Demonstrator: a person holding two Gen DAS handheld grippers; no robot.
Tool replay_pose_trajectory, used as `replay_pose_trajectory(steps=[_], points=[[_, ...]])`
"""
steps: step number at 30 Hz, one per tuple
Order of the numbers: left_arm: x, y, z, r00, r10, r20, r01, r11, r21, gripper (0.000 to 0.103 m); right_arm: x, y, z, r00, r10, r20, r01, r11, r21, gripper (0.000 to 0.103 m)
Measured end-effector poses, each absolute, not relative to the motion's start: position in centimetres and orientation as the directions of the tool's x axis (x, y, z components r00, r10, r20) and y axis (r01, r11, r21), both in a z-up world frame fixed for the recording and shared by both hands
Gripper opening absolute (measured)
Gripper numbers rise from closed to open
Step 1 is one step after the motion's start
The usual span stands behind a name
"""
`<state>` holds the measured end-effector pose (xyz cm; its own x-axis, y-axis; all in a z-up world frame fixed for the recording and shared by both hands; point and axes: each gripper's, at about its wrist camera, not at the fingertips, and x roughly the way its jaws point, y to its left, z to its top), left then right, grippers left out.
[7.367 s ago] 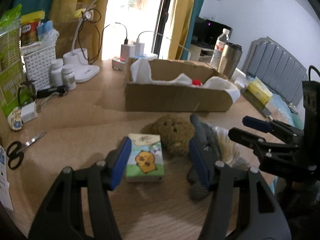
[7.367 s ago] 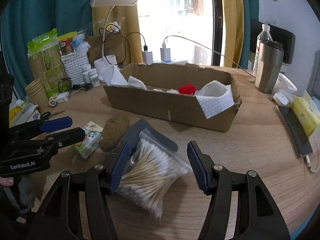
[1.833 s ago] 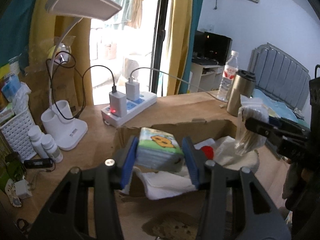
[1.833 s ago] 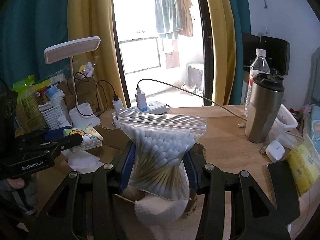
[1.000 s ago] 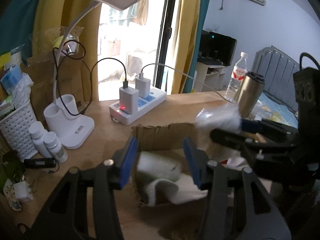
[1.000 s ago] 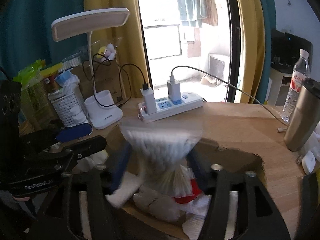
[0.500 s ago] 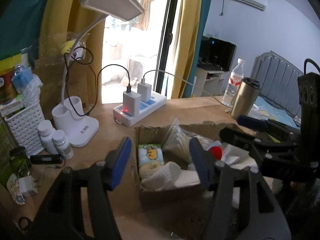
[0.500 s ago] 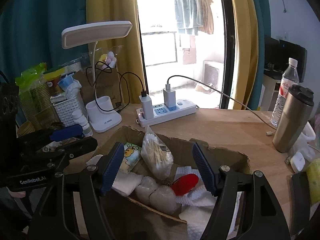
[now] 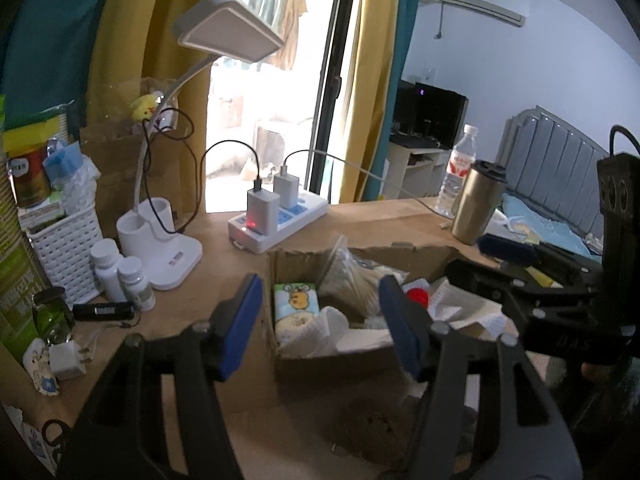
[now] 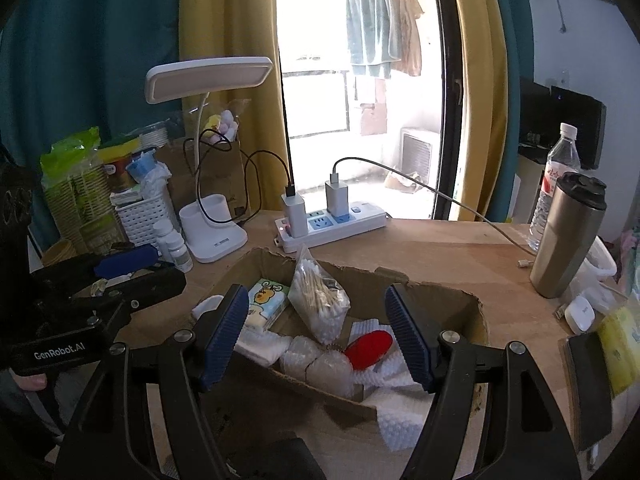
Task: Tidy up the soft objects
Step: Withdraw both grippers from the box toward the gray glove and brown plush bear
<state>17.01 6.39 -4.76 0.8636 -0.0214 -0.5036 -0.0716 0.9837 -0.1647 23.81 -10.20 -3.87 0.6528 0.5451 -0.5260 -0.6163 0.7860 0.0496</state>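
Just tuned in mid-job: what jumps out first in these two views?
The cardboard box mid-desk, holding a swab bag standing beside a cartoon tissue pack, with a red item in front. Both hand-held grippers, left and right, hover open and empty over it. Behind, a white lamp leans over the power strip.

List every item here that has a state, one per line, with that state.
left hand-held gripper: open, holding nothing
right hand-held gripper: open, holding nothing
cardboard box: open-topped, holding soft items
tissue pack: lying in the box
cotton swab bag: sealed, propped upright in the box
steel tumbler: upright, lid on
water bottle: upright, capped
power strip: indicator lit, two chargers plugged in
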Motion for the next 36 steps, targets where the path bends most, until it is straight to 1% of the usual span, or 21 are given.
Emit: replay_pose_trajectory(steps=[12,17,25,36], points=[[15.2,5.9,-4.6,0.871,-0.027,-0.49,-0.063,0.984,-0.166,0.063,21.8,-10.7,-3.9,0.659,0.538,-0.525,-0.613,0.789,0.04,0.074],[14.7,5.7,-4.6,0.871,-0.029,-0.49,-0.061,0.984,-0.167,0.071,21.1,-11.1,-4.3,0.658,0.533,-0.532,-0.609,0.792,0.041,0.074],[13.2,5.3,-5.2,0.872,-0.033,-0.489,-0.062,0.982,-0.176,0.071,19.9,-11.5,-4.9,0.653,0.529,-0.542,-0.607,0.793,0.042,0.074],[11.9,5.0,-6.5,0.859,-0.034,-0.511,-0.071,0.98,-0.184,0.072,18.8,-12.0,-6.5,0.634,0.528,-0.565,-0.611,0.79,0.053,0.074]])
